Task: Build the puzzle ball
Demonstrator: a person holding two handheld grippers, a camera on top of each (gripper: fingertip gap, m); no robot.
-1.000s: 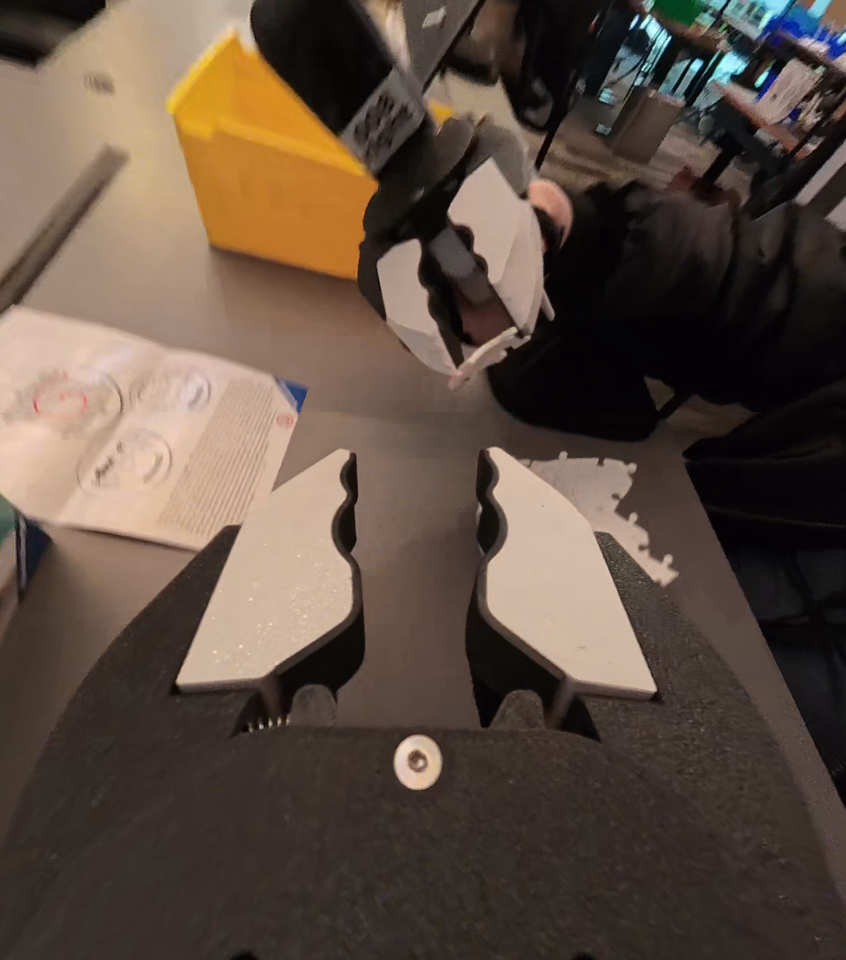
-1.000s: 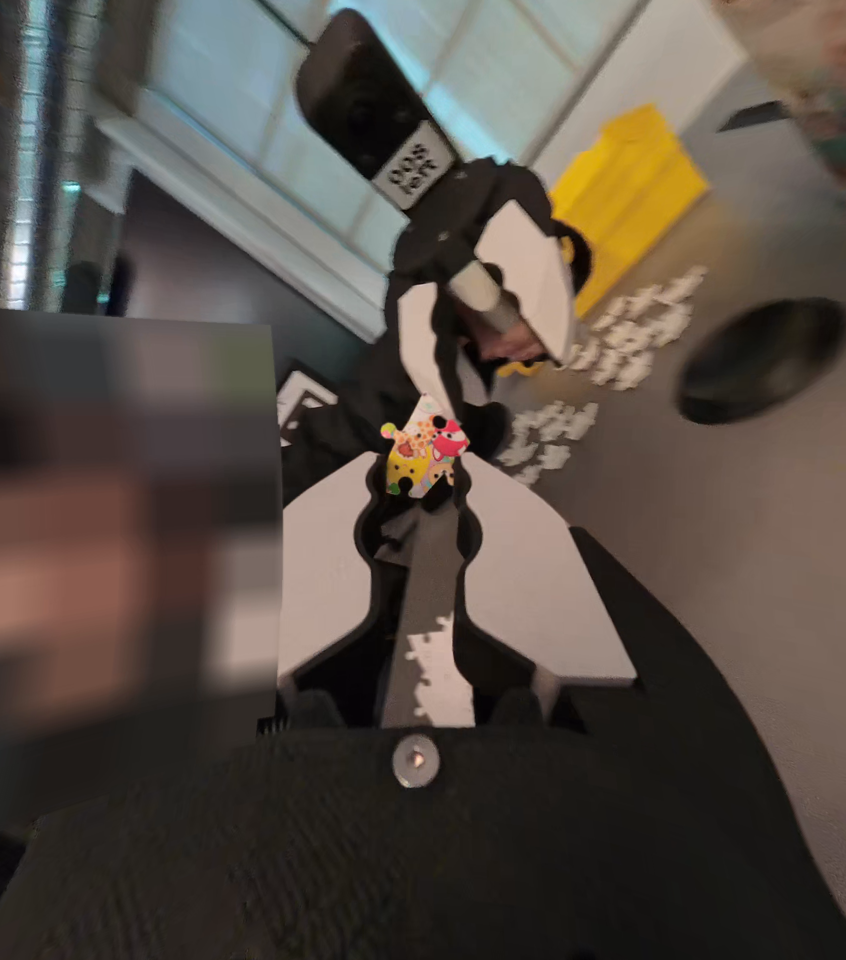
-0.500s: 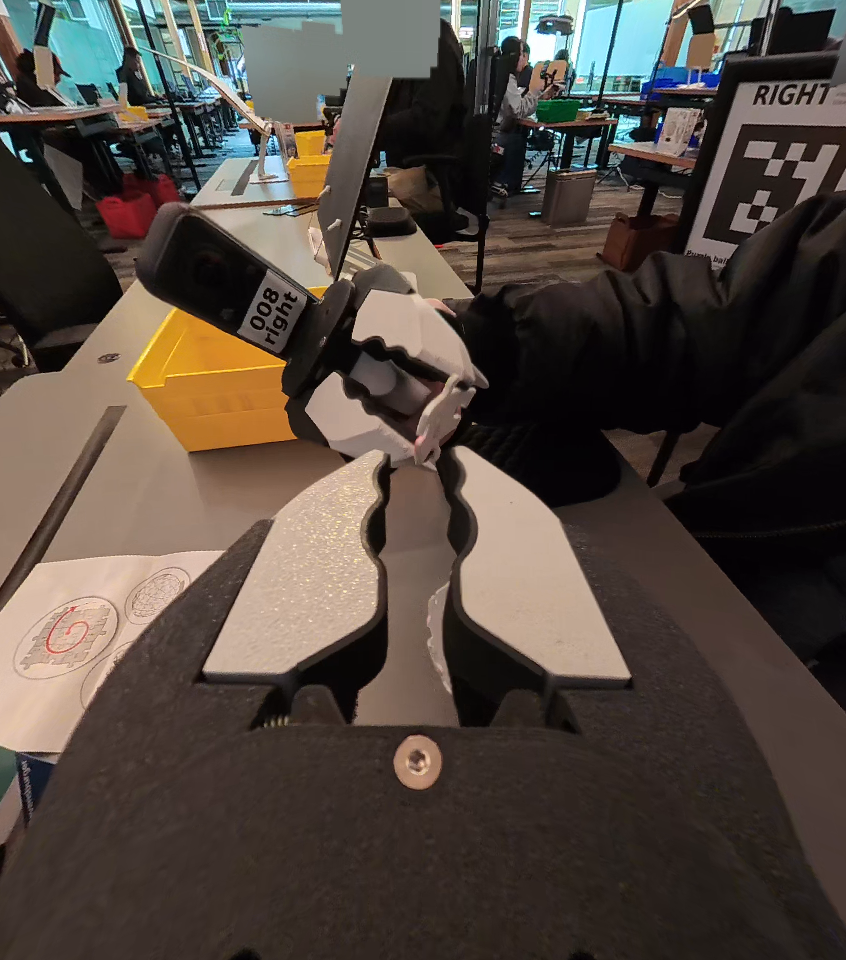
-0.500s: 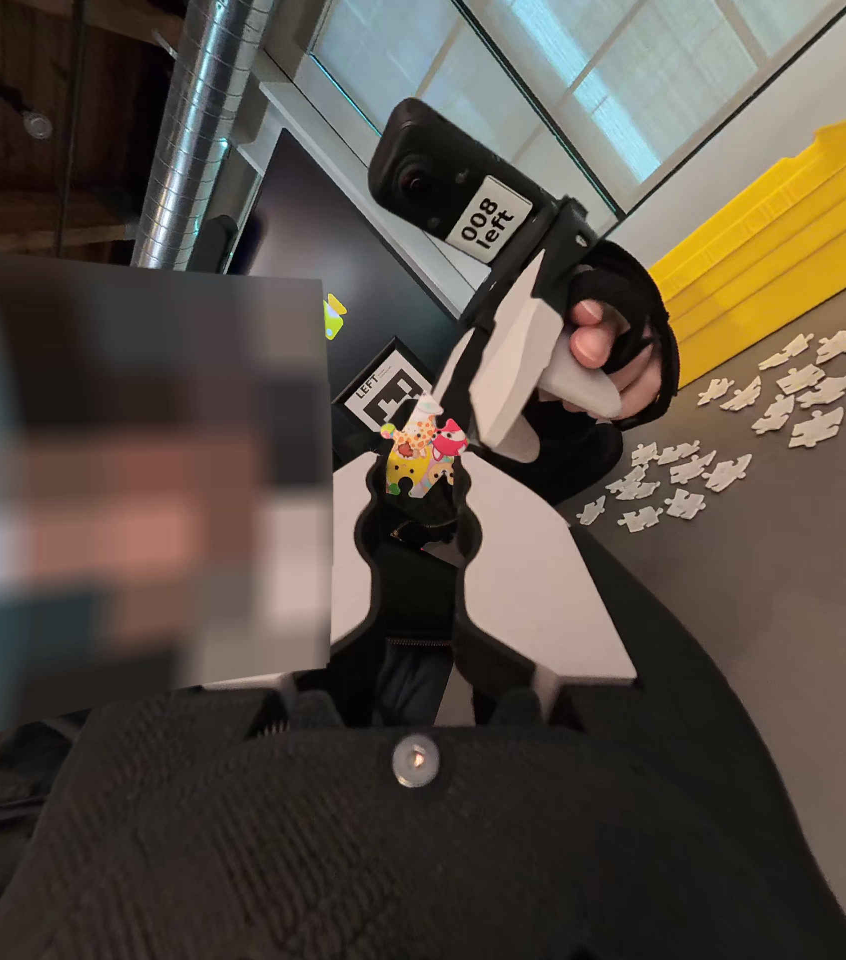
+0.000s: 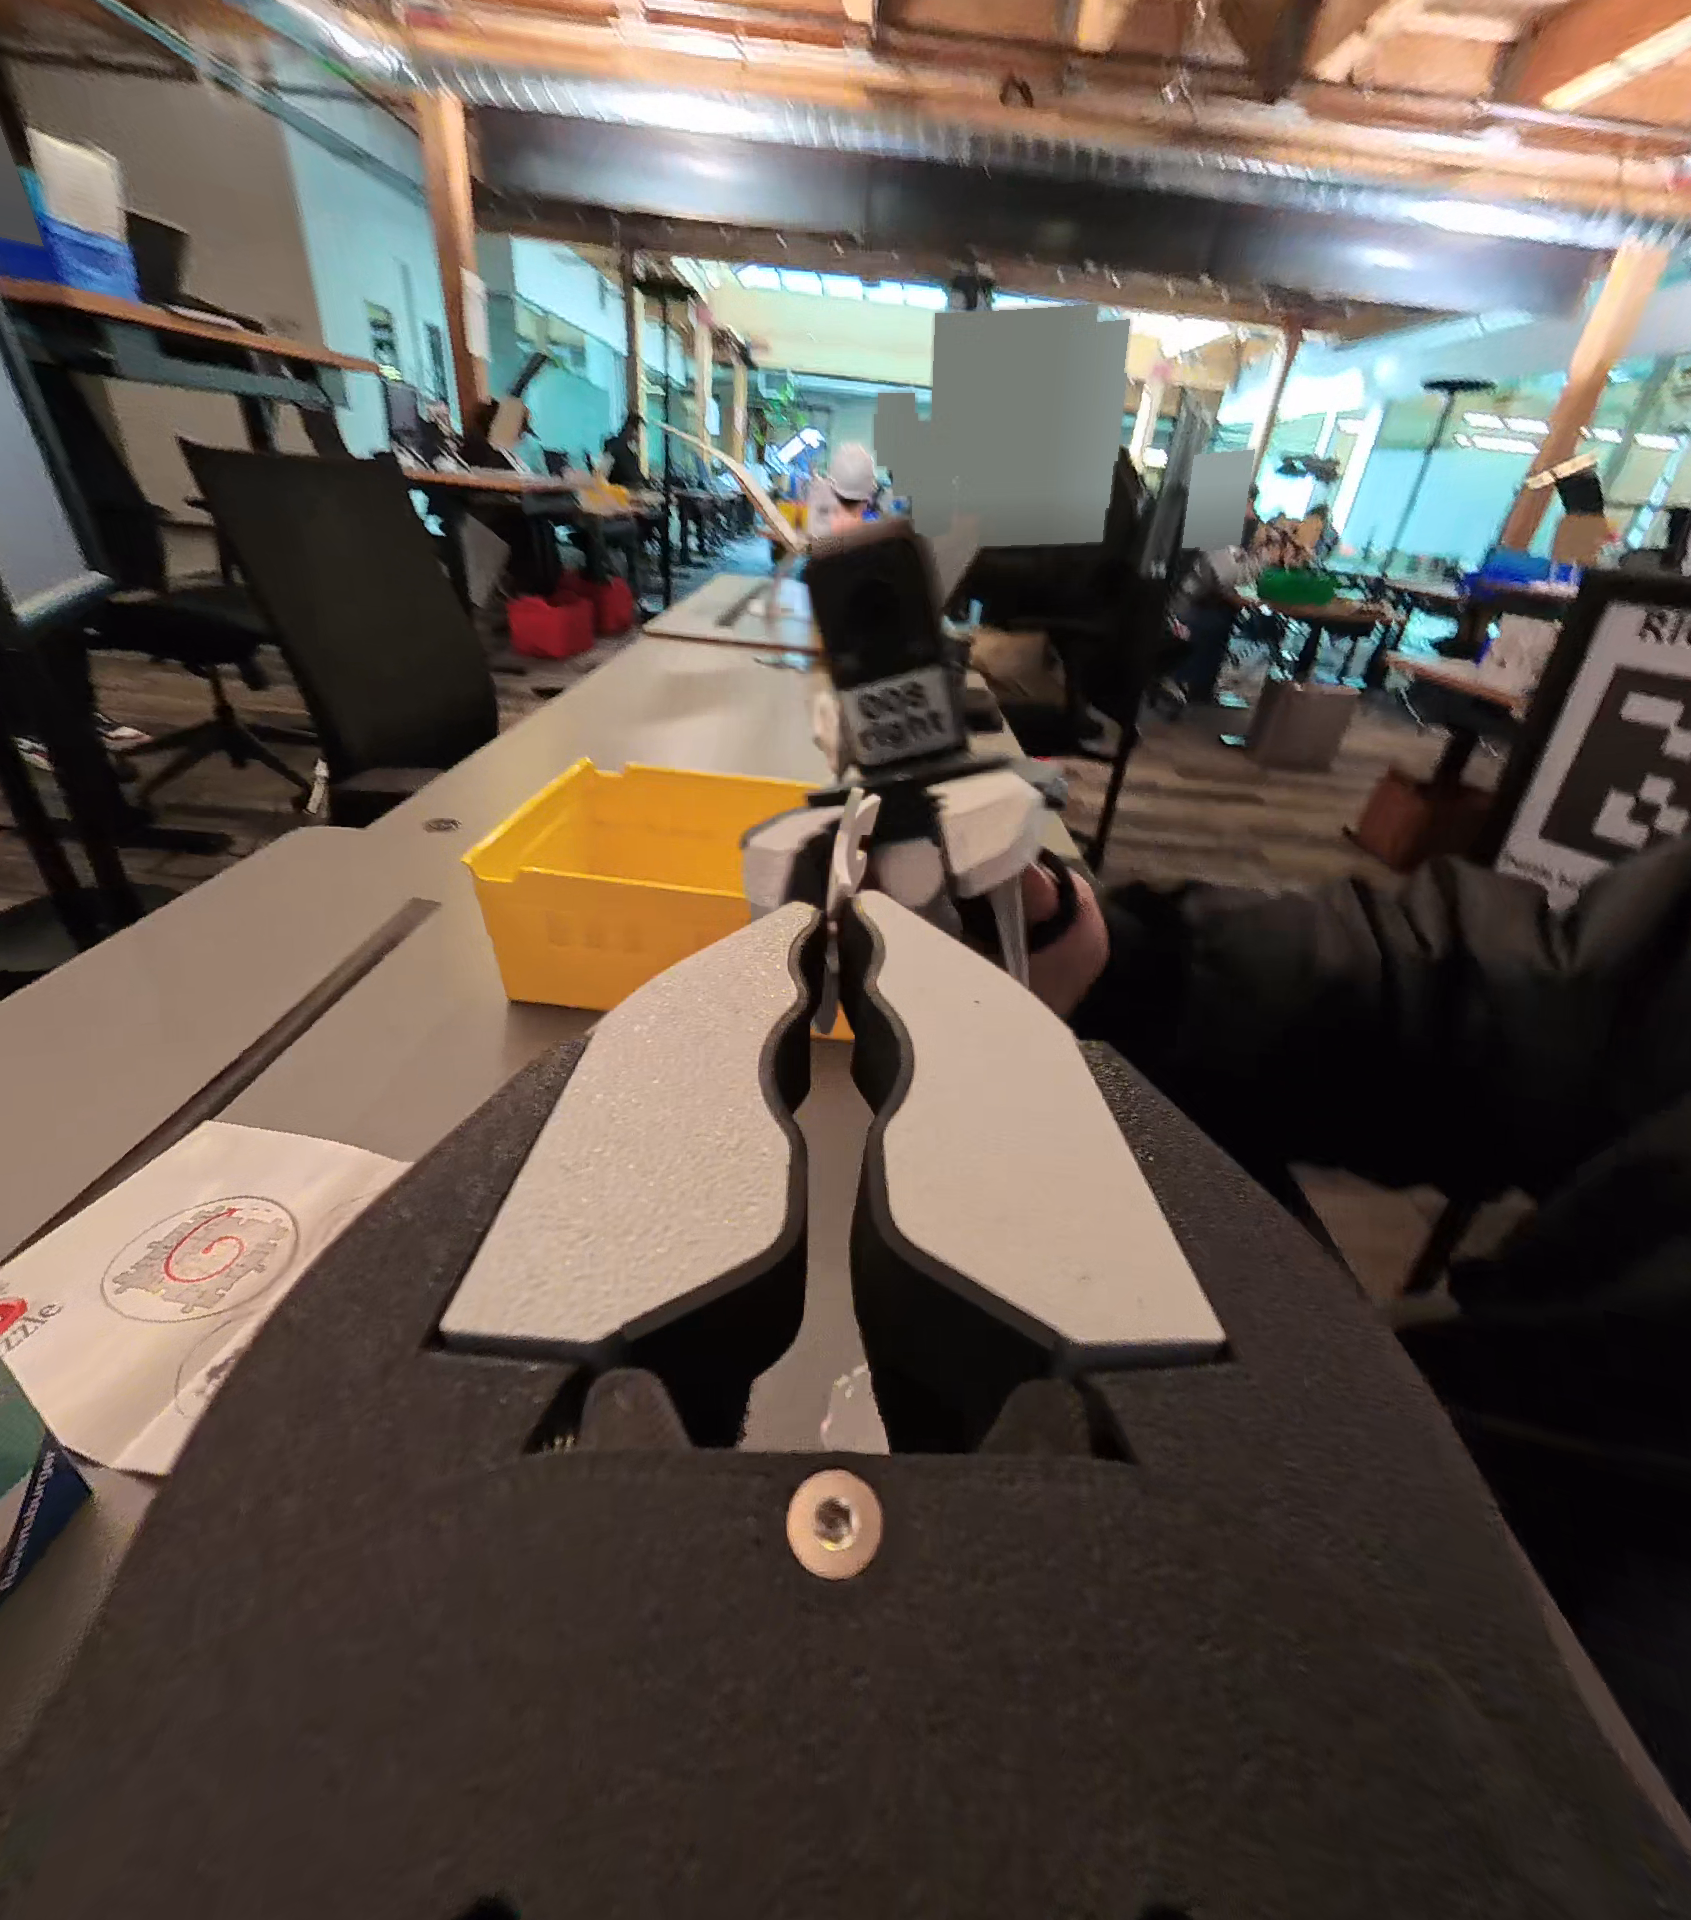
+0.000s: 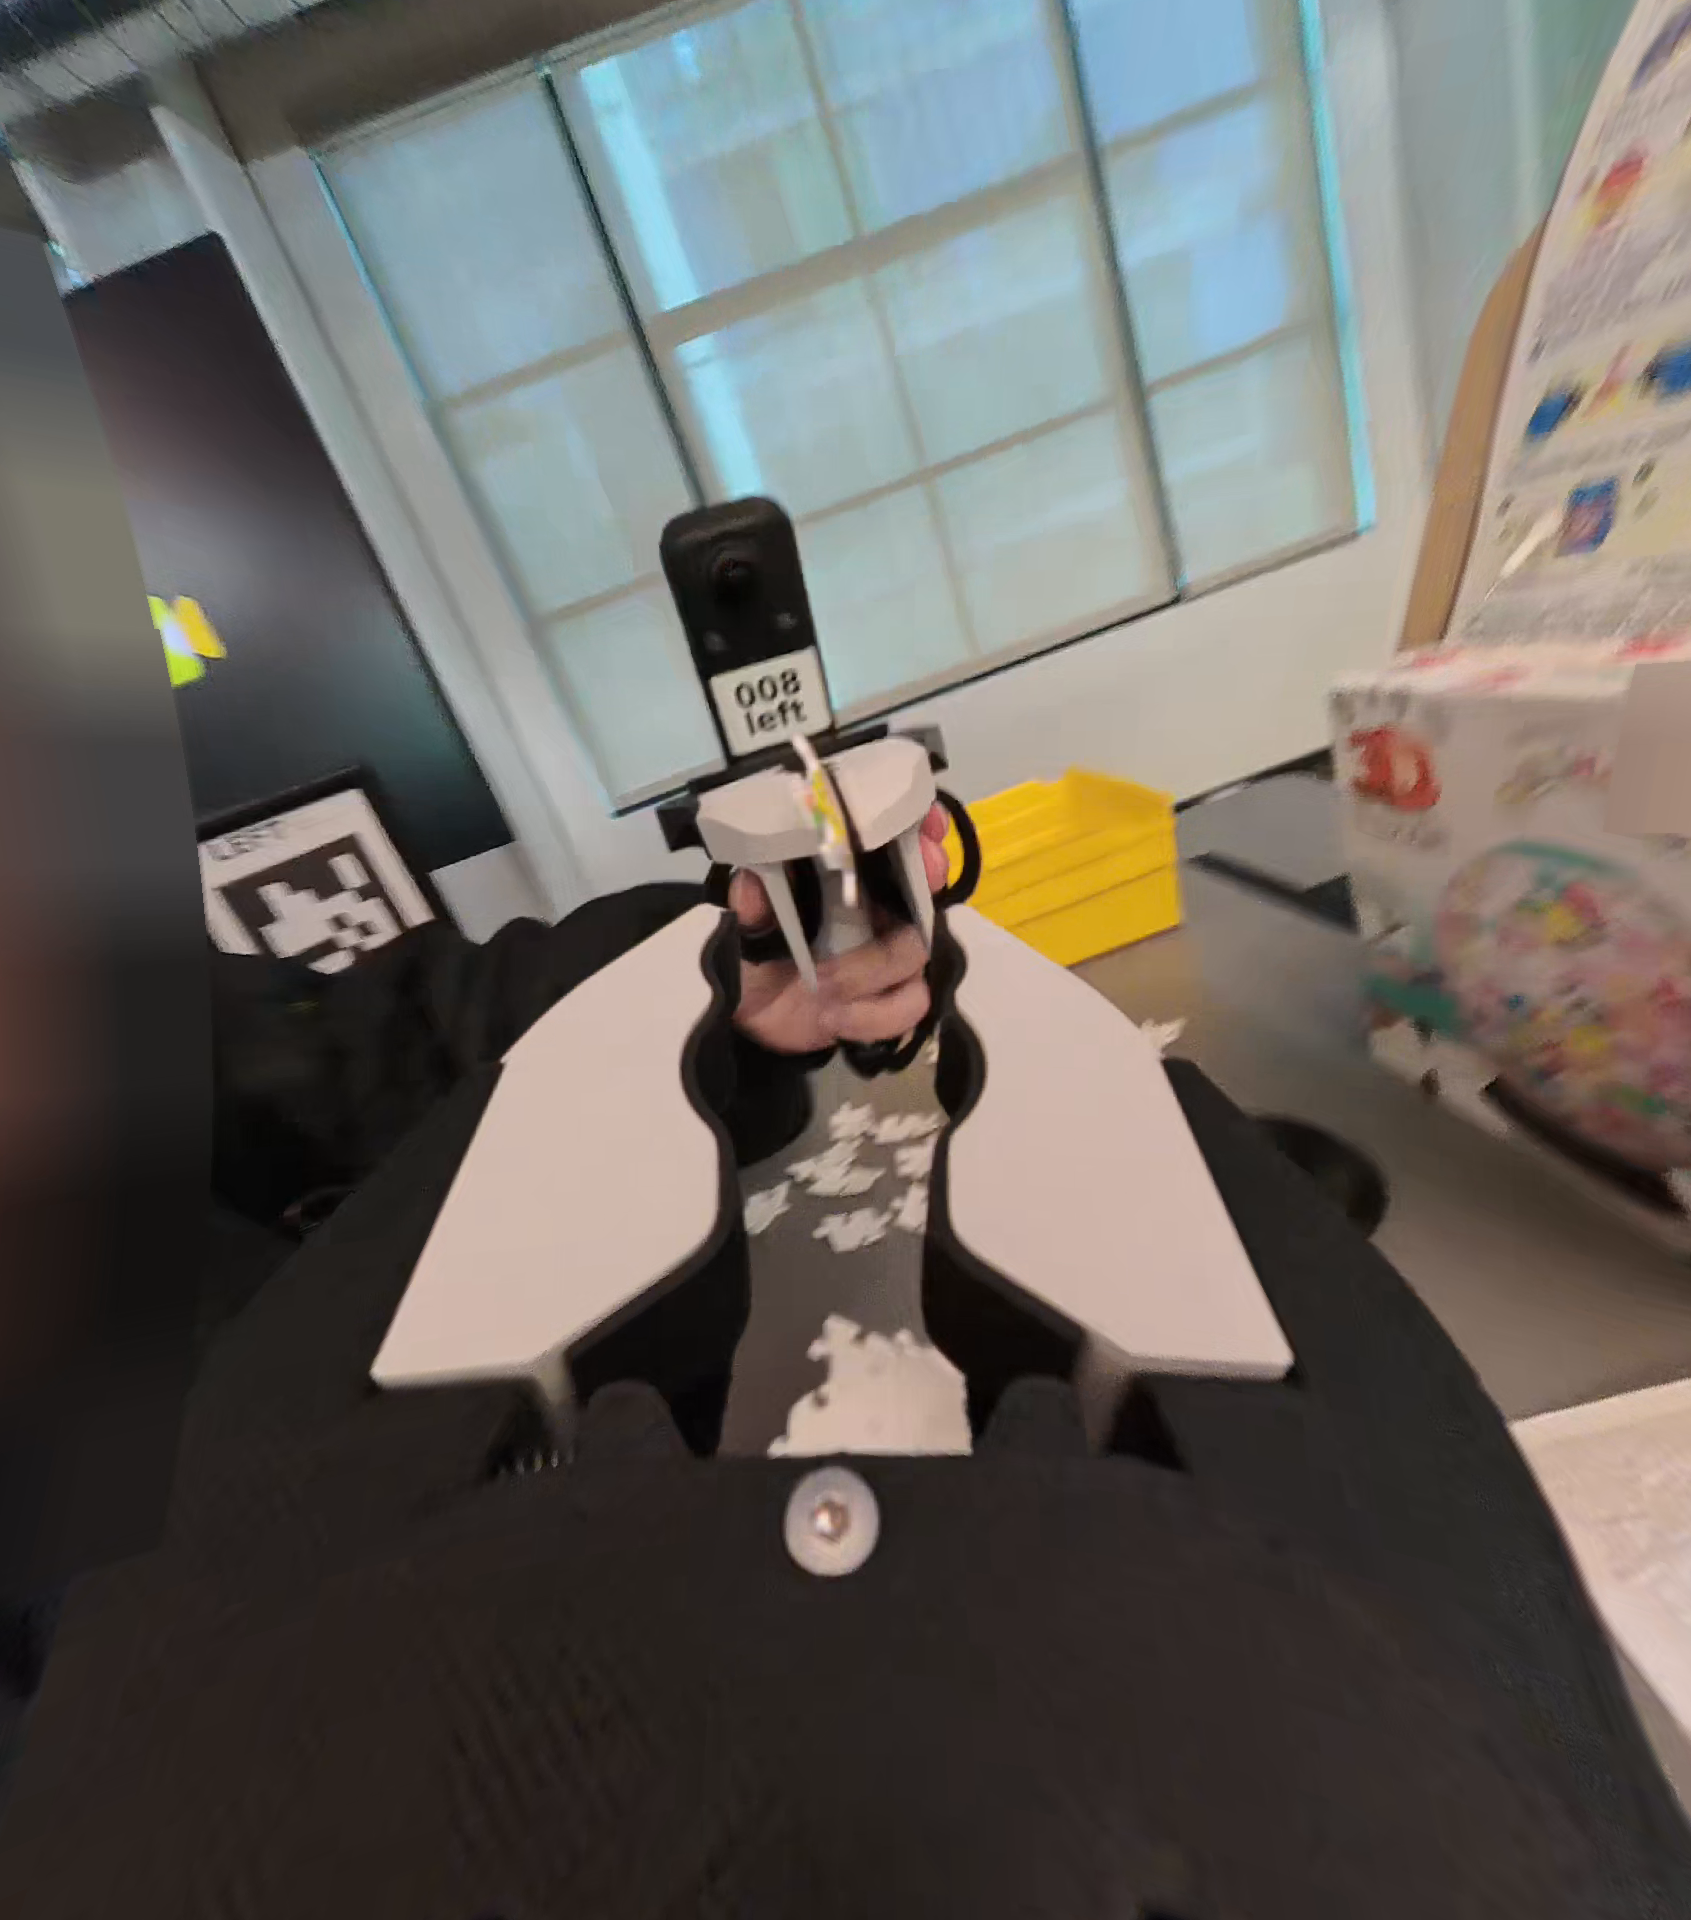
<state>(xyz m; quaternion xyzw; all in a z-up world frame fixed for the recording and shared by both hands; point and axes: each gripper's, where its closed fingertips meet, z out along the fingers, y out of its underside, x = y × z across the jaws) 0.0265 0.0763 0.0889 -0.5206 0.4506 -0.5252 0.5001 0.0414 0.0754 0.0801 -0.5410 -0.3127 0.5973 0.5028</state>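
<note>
In the left wrist view my left gripper [image 5: 833,920] is shut on a thin puzzle piece [image 5: 849,836], seen edge-on and sticking up past the fingertips. The right wrist view shows the same grasp from the front: the left gripper [image 6: 820,805] pinches the piece [image 6: 825,831], white with yellow print. My right gripper [image 6: 833,935] is open and holds nothing; only the hand that holds the left gripper shows beyond its fingers. In the left wrist view the right gripper [image 5: 882,842] stands just behind the piece with its jaws spread.
A yellow bin [image 5: 612,894] stands on the grey table [image 5: 197,997] behind the grippers. Loose white puzzle pieces [image 6: 851,1164] lie below the right gripper. The puzzle box [image 6: 1568,935] is at its right. An instruction sheet [image 5: 176,1268] lies at the left.
The right gripper held the colourful piece; the left gripper closed on it. The right gripper then opened and drew back, leaving the piece in the left gripper.
</note>
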